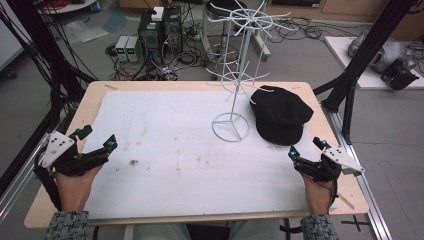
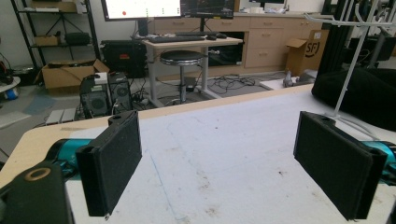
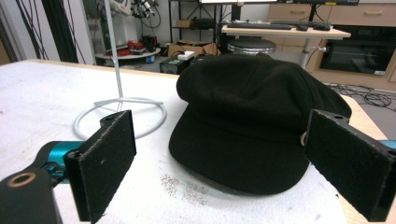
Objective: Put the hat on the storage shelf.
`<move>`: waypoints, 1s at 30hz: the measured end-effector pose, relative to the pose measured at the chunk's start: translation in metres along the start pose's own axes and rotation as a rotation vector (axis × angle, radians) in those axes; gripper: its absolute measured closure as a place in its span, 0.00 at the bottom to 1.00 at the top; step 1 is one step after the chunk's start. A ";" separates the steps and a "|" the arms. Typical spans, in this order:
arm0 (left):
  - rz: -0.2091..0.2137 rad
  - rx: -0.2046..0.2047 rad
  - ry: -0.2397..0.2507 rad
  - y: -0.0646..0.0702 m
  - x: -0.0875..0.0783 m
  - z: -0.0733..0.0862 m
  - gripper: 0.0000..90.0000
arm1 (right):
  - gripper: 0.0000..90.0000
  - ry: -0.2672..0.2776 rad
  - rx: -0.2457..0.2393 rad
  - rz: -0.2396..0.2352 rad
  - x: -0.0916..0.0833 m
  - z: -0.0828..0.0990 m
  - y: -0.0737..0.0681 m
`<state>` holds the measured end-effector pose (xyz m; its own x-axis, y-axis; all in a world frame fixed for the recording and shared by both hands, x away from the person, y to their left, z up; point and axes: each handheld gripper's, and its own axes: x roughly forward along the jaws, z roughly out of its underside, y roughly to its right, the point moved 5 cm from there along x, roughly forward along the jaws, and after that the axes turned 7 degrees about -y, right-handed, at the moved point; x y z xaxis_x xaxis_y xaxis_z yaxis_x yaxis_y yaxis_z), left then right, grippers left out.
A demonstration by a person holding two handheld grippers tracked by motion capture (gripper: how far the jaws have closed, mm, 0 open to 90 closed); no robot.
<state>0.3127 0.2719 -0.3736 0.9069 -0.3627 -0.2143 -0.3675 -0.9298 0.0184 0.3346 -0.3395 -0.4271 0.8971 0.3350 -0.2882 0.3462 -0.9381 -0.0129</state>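
Note:
A black cap (image 1: 280, 114) lies on the white mat (image 1: 175, 150) at the right, brim toward me, beside a white wire rack (image 1: 239, 60) whose ring base (image 1: 230, 126) rests on the mat. My right gripper (image 1: 307, 147) sits open just short of the cap's brim; in the right gripper view the cap (image 3: 252, 116) lies a little beyond the two wide-apart pads (image 3: 100, 163). My left gripper (image 1: 98, 139) rests open near the mat's left edge, nothing between its pads (image 2: 112, 161). The left gripper view has the cap (image 2: 359, 93) and rack pole (image 2: 348, 70) far right.
The wooden table (image 1: 90, 100) borders the mat. Black frame posts (image 1: 365, 55) stand at the right, cables and computer boxes (image 1: 160, 30) lie on the floor behind. The rack's wire arms (image 1: 250, 20) spread above the cap.

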 end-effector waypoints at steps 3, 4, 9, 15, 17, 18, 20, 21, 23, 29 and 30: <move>0.001 0.001 0.001 0.000 0.000 0.000 0.17 | 0.09 0.005 0.000 0.003 -0.001 -0.001 0.000; 0.001 0.002 -0.003 0.000 0.001 0.000 0.17 | 0.09 0.003 -0.006 0.003 0.000 -0.001 0.000; 0.001 -0.001 -0.005 0.000 0.001 0.001 0.17 | 0.09 -0.007 -0.008 -0.004 0.001 -0.001 -0.002; 0.009 0.004 -0.007 0.002 0.003 0.001 0.17 | 0.09 -0.004 -0.006 -0.004 0.001 -0.002 -0.001; 0.009 0.004 -0.010 0.002 0.003 0.001 0.17 | 0.09 -0.005 -0.004 -0.004 0.001 -0.002 -0.001; 0.010 0.007 -0.010 0.002 0.002 0.001 0.17 | 0.09 -0.003 -0.008 -0.001 0.001 -0.003 -0.001; 0.005 -0.001 -0.007 0.000 0.002 0.001 0.18 | 0.09 0.007 -0.007 0.005 0.002 -0.008 -0.001; 0.005 -0.001 -0.007 0.000 0.002 0.001 0.18 | 0.09 0.010 -0.009 0.007 0.003 -0.011 -0.001; 0.002 -0.003 -0.009 -0.002 0.003 0.002 0.18 | 0.09 0.012 -0.016 0.008 0.006 -0.016 0.000; -0.002 -0.006 -0.010 -0.003 0.003 0.003 0.18 | 0.09 -0.003 -0.031 0.050 0.022 -0.032 0.017; -0.003 -0.009 -0.011 -0.004 0.003 0.003 0.18 | 0.09 -0.003 -0.031 0.050 0.022 -0.032 0.017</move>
<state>0.3159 0.2744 -0.3776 0.9058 -0.3592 -0.2249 -0.3627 -0.9315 0.0267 0.3688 -0.3456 -0.4026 0.9126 0.2875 -0.2907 0.3093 -0.9505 0.0308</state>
